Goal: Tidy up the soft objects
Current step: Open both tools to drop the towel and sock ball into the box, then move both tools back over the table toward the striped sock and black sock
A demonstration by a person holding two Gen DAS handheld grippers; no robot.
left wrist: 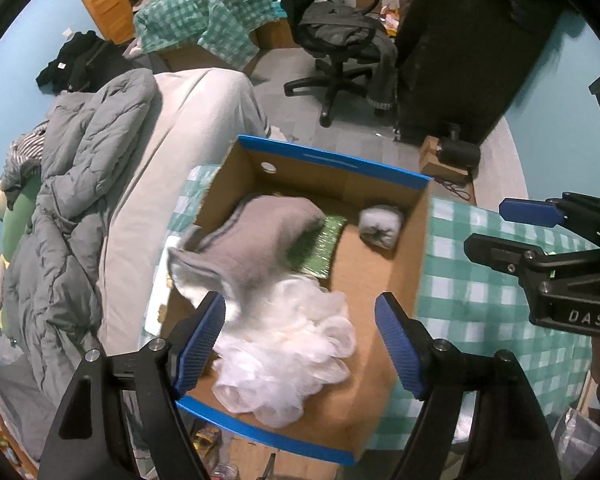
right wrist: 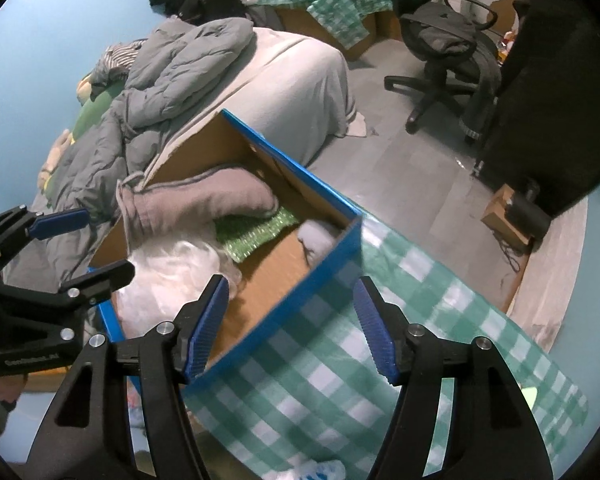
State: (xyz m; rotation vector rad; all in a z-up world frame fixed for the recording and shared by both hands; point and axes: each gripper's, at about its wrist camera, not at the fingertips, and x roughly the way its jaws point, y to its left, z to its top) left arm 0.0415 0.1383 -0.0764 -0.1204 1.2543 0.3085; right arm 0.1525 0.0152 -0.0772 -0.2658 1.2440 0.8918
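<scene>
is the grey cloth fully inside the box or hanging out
Hanging out. Most of the grey cloth lies in the box, but one end drapes over the left wall, as both views show.

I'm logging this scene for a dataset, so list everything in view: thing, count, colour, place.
cardboard box: 1, brown with blue rim, on the checked cloth
grey cloth: 1, grey, in box, draped over its left edge
white mesh pouf: 1, white, box near end
green sponge: 1, green, box middle
rolled sock: 1, pale grey, box far corner
checked cloth: 1, green-white, under box
bed: 1, pale grey, left
quilt: 1, grey, on bed
office chair: 1, black, on floor
left tongs: 1, black-blue, open over box
right tongs: 1, black-blue, open over the box's right edge
</scene>
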